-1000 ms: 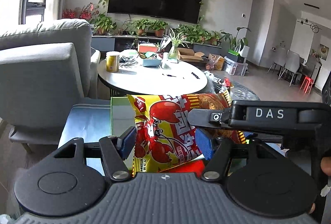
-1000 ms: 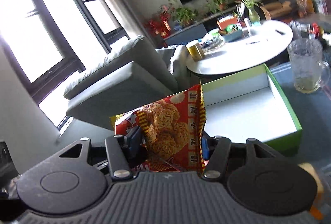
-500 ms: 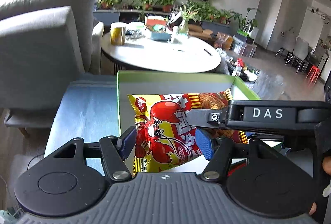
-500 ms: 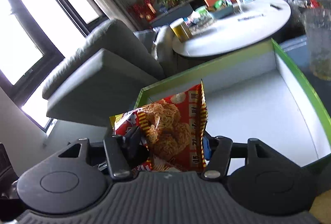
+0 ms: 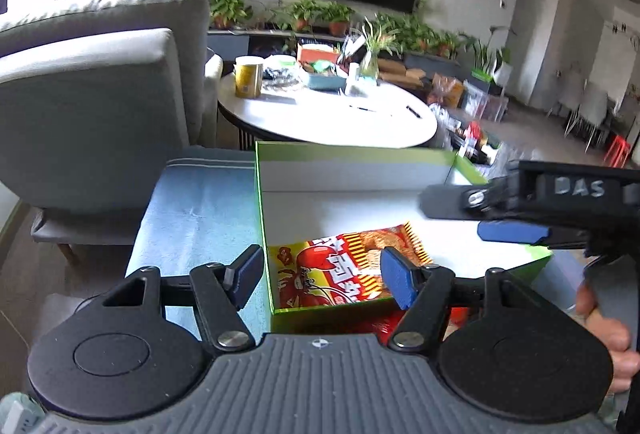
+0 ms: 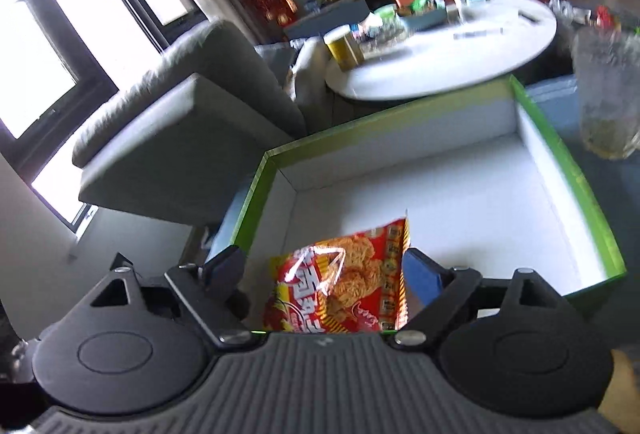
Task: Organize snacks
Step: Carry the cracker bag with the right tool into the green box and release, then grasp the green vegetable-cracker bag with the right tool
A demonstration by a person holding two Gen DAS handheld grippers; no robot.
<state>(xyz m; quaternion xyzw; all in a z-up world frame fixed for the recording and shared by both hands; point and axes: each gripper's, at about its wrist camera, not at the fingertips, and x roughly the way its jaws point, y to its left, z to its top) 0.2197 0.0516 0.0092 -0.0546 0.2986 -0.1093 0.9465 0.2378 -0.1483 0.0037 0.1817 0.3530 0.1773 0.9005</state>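
item: snack packet, red and yellow, crayfish print and fried noodle picture; lies flat on the white floor of the green-rimmed box, in its near left corner, close against the near wall and left wall. same packet seen from the right wrist at the box's near edge, glossy, its far right corner standing up a little.

item: green-rimmed box, shallow, white inside, green rim; sits on a blue cloth. rest of its floor bare.

item: left gripper, jaws have just been opening; they stand apart over the near left corner of the box, blue pads clear of the packet, which lies below and between them. not gripping.

item: right gripper, jaws have just been opening and stand wide; packet lies between them. the right pad sits just beside the packet's edge, contact not clear; the left pad is well clear. in the left wrist view it reaches in from the right above the box floor, a hand on its handle.

item: second red wrapper, partly hidden outside the box's near wall.

item: glass mug, right of the box, blurred.

item: round white table beyond the box, yellow can on it; grey sofa at left.
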